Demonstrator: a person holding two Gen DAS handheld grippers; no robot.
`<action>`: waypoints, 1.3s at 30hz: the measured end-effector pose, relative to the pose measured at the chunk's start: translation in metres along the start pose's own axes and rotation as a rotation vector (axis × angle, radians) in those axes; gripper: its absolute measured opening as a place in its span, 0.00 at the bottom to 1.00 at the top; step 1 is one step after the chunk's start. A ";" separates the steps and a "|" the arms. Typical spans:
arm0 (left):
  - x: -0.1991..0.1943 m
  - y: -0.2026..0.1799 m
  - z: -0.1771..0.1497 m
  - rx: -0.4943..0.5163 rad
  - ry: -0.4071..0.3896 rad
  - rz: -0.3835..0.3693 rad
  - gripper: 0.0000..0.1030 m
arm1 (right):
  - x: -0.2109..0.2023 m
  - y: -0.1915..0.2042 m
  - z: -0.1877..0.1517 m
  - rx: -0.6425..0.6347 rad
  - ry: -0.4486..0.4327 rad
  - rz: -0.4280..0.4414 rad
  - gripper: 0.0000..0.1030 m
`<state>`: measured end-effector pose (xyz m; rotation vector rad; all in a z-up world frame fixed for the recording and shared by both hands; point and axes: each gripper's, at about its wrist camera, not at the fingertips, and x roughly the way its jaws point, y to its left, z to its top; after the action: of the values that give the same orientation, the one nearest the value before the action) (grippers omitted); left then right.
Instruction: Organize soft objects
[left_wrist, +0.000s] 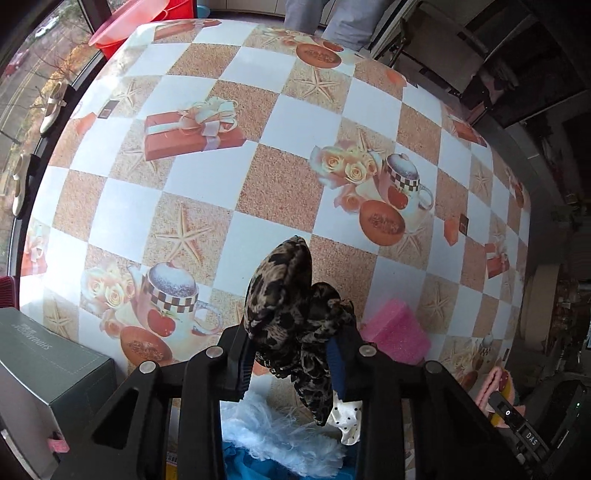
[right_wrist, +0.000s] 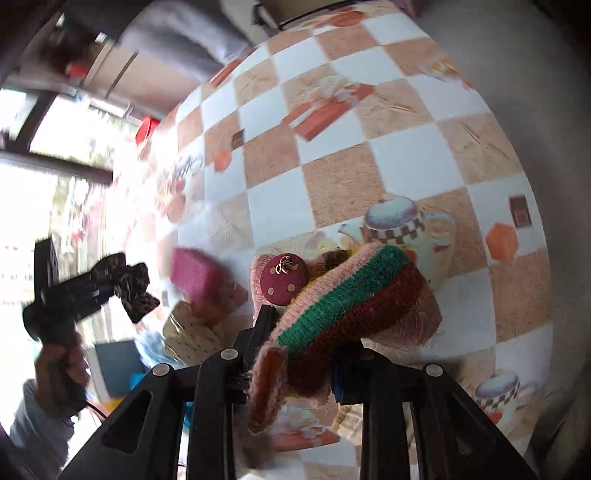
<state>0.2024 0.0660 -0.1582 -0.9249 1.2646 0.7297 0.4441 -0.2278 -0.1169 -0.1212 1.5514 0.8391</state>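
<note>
Left hand-held gripper clamped on leopard-print scrunchie, lifted above checkered counter. Right hand-held gripper closed on striped knit hat, its lower edge hidden behind fingers. Pink sponge on counter, partly cut off by scrunchie. Fluffy blue item below, blurred, unidentifiable. Grey box at left edge.

Your left gripper is a matte black frame with triangular cut-outs, round silver screw heads along its arms and ribbed blue pads inside its fingers. Your right gripper has the same black build and silver screws. A pale grey sleeve covers your left forearm.
</note>
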 end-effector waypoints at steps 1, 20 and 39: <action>0.002 0.000 0.005 0.011 0.005 0.005 0.35 | -0.004 -0.006 0.001 0.036 -0.004 0.019 0.27; -0.077 -0.048 -0.094 0.357 0.043 -0.109 0.35 | 0.000 0.025 -0.067 0.025 0.032 -0.060 0.27; -0.109 0.027 -0.268 0.696 0.204 -0.198 0.35 | 0.006 0.112 -0.207 -0.087 0.140 -0.120 0.27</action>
<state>0.0367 -0.1550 -0.0688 -0.5395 1.4423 0.0136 0.2126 -0.2610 -0.0889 -0.3393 1.6214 0.8175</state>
